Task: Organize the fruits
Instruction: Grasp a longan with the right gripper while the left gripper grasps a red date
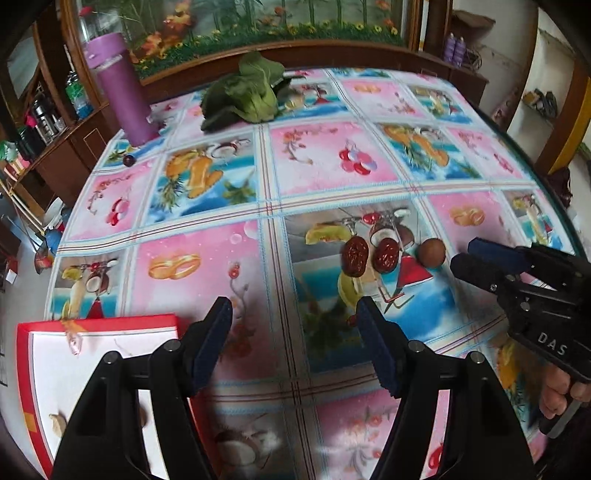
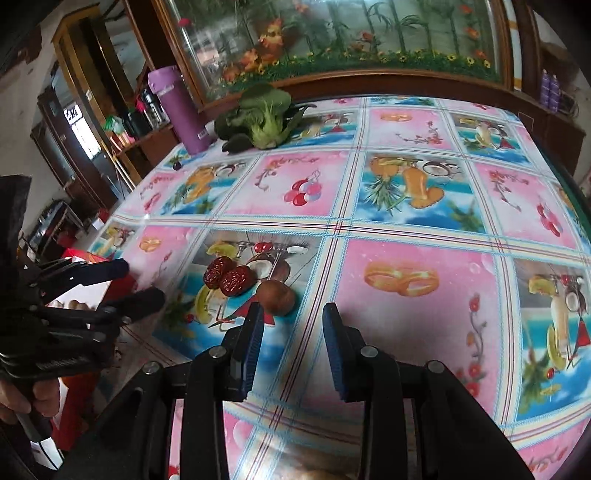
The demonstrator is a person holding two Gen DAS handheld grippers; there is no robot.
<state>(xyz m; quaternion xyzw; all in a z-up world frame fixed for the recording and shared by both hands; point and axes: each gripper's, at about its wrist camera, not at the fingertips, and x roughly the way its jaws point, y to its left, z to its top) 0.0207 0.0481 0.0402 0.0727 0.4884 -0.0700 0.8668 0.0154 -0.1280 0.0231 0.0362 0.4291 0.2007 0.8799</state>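
Nearest in the left wrist view, left tongs (image 1: 293, 314) spread wide, released, gripping nothing, hovering over the patterned cloth of the counter (image 1: 332, 155). Just left of them, at the near counter edge, a red-rimmed box (image 1: 26, 354) with a white floor, holding a small pale brown piece near its near end, too small to tell what. Beyond the left tongs and slightly right, two wrinkled red dates (image 1: 354, 255) (image 1: 386, 254) lying side by side, nearly touching, and just right of them a round brown fruit (image 1: 431, 252), apart from the dates. Right tongs (image 1: 463, 254) coming in from the right at the level of that fruit, tips close beside it, narrowly parted, clutching nothing, held by a hand (image 1: 561, 395) on the trigger. In the right wrist view, right tongs (image 2: 293, 312) likewise released, the left fingertip just beside the brown fruit (image 2: 276, 297), the dates (image 2: 218, 268) (image 2: 236, 280) a little further on and to the left. Far across the counter, a leafy green vegetable (image 1: 243, 96) lying near the back edge, and at the far left corner a tall purple bottle (image 1: 120, 88) standing upright with a small dark round fruit (image 1: 129, 160) close by its base. Behind all, a wooden-framed painted panel (image 1: 258, 26).
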